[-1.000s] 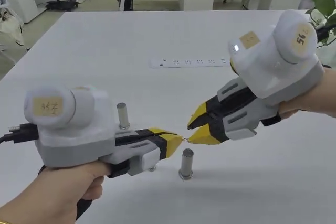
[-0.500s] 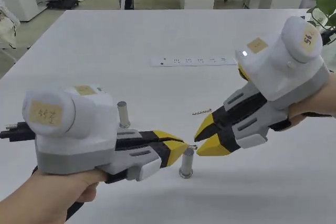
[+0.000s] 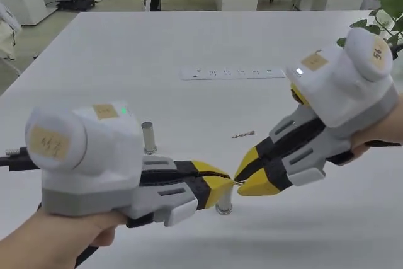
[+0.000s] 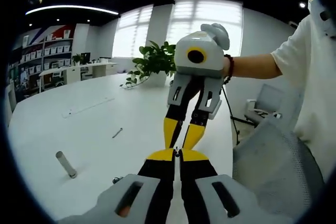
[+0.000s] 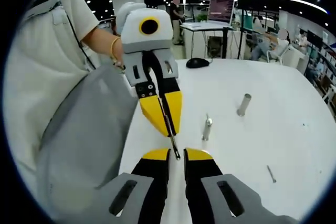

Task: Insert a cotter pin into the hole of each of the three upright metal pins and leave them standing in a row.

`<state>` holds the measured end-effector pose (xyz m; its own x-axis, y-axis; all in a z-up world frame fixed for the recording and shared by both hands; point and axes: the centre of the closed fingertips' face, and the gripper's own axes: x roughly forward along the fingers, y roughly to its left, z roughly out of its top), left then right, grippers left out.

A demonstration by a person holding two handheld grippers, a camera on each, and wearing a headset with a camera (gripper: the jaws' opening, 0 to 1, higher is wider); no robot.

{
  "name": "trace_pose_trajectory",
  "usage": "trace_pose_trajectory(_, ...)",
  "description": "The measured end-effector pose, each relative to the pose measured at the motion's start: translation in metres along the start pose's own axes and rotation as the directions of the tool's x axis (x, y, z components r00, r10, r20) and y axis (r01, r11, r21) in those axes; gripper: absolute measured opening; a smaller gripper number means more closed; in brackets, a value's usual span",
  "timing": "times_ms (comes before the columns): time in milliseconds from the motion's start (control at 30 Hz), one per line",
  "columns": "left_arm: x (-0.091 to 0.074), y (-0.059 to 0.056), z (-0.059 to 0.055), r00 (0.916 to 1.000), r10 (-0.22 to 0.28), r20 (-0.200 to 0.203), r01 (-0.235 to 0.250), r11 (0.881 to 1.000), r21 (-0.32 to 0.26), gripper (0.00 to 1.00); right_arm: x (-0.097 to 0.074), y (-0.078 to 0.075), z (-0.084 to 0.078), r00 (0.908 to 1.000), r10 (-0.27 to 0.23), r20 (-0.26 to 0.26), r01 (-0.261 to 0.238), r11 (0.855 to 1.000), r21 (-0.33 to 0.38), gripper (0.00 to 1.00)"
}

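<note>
L gripper (image 3: 225,181) clamped on a cotter pin (image 5: 174,145), tip poking btwn the slightly parted jaws of R gripper (image 3: 243,178), one metal pin (image 3: 223,206) upright just at 6 o'clock of the tips, 2nd metal pin (image 3: 148,138) at 10 o'clock.

1. The left gripper (image 3: 230,184) has pushed forward and to the right. Its yellow fingers (image 3: 211,181) now cover the top of the front metal pin (image 3: 223,208), which stood clear below them a second ago.
2. The right gripper (image 3: 244,177) has come lower and moved to the right, so the two grippers' tips now meet just above that pin.
3. A loose cotter pin (image 3: 242,135) on the table (image 3: 126,61), earlier hidden behind the right gripper, now shows.
</note>
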<state>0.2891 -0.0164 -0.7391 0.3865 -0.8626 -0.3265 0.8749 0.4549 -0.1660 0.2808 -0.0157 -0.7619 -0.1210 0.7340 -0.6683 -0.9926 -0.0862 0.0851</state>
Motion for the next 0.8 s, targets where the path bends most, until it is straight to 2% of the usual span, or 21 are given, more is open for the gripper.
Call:
trace_pose_trajectory(467, -0.0014, -0.0067, 0.0020, 0.9996, -0.027, 0.011, 0.027, 1.000, 0.004, 0.00, 0.0007, 0.0085, -0.0002, 0.9993, 0.037, 0.001, -0.037, 0.999, -0.024, 0.06)
trace_pose_trajectory(533, -0.0017, -0.0067, 0.0019, 0.9996, -0.026, 0.012, 0.026, 1.000, 0.004, 0.00, 0.0006, 0.0088, 0.0001, 0.9994, 0.033, -0.004, -0.033, 0.998, -0.050, 0.05)
trace_pose_trajectory(800, 0.0001, -0.0052, 0.0016, 0.9998, -0.004, 0.019, 0.004, 1.000, -0.016, 0.01, -0.0004, 0.0089, -0.0015, 0.9981, 0.004, -0.062, -0.011, 0.993, -0.113, 0.03)
